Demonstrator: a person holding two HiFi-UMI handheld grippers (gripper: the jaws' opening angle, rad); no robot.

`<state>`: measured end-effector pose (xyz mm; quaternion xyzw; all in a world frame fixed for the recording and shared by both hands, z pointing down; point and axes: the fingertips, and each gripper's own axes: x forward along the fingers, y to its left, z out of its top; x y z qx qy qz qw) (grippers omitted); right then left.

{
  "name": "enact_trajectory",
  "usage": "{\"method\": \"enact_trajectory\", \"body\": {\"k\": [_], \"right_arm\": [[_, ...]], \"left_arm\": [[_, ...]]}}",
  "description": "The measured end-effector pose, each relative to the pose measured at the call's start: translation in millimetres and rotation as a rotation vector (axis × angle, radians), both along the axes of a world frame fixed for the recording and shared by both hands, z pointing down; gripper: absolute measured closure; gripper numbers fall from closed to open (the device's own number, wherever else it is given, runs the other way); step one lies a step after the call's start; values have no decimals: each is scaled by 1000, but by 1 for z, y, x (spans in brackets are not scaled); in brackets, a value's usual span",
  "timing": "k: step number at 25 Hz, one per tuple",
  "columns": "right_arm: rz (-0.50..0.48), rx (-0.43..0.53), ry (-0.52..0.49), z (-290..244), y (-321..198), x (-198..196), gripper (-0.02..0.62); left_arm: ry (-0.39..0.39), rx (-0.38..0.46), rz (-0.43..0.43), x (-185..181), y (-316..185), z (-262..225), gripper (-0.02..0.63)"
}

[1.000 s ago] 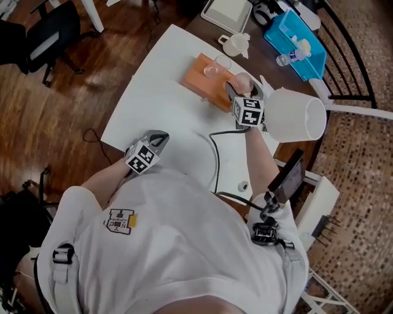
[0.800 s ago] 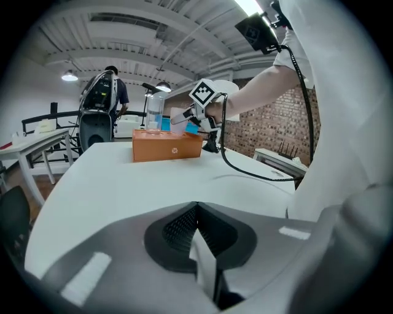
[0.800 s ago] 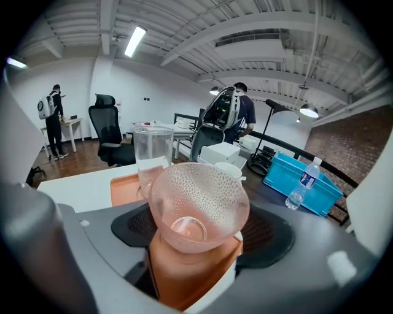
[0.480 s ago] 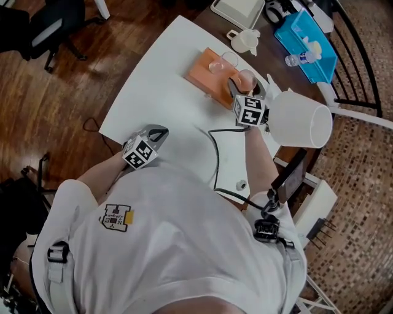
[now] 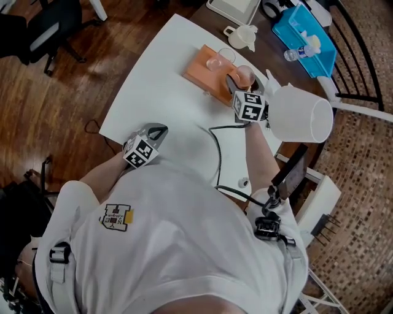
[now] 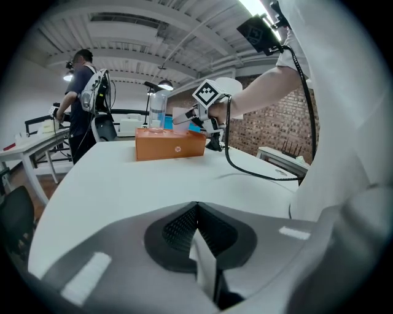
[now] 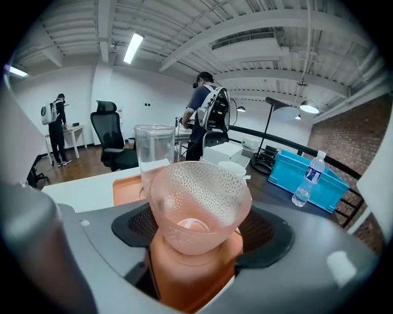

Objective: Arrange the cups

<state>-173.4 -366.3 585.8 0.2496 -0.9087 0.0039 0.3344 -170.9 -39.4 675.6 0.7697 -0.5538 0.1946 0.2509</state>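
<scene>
An orange box (image 5: pixel 202 73) lies on the white table (image 5: pixel 166 92), with a tall clear glass (image 5: pixel 217 61) standing on it. My right gripper (image 5: pixel 244 80) is at the box's near end, its jaws wide apart and shut on a pink textured cup (image 5: pixel 244 75). In the right gripper view the pink cup (image 7: pixel 199 202) sits upright between the pads over the box (image 7: pixel 126 187), with the clear glass (image 7: pixel 153 153) just behind it. My left gripper (image 5: pixel 158 130) rests low over the table's near left part, shut and empty (image 6: pixel 195 208), well apart from the box (image 6: pixel 170 145).
A black cable (image 5: pixel 216 153) runs across the table by my right arm. Beyond the box are a white funnel-like cup (image 5: pixel 241 37), a white tray (image 5: pixel 233 9) and a blue bin (image 5: pixel 304 34) with a bottle (image 5: pixel 296 53). A large white bucket (image 5: pixel 301 116) stands at the right.
</scene>
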Motion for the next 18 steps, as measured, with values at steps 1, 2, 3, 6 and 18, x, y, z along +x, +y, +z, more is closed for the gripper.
{"method": "enact_trajectory", "body": {"k": [1,2,3,6,18], "right_arm": [[0,-8,6,2,1,1,210],[1,-17,8,4,2,2,198],[5,-24,1,4,2,3,167],[26,-33,-24,2,5,8,150],[145,-78,-65,-2,64,68,175]], "left_arm": [[-3,-1,-1,-1,0,0,604],[-5,-2,-1,-1,0,1,604],[-7,-4,0,-1,1,1,604],[-9,-5,7,-2,2,1,604],[-22,4,34,-7,2,-1,604]]}}
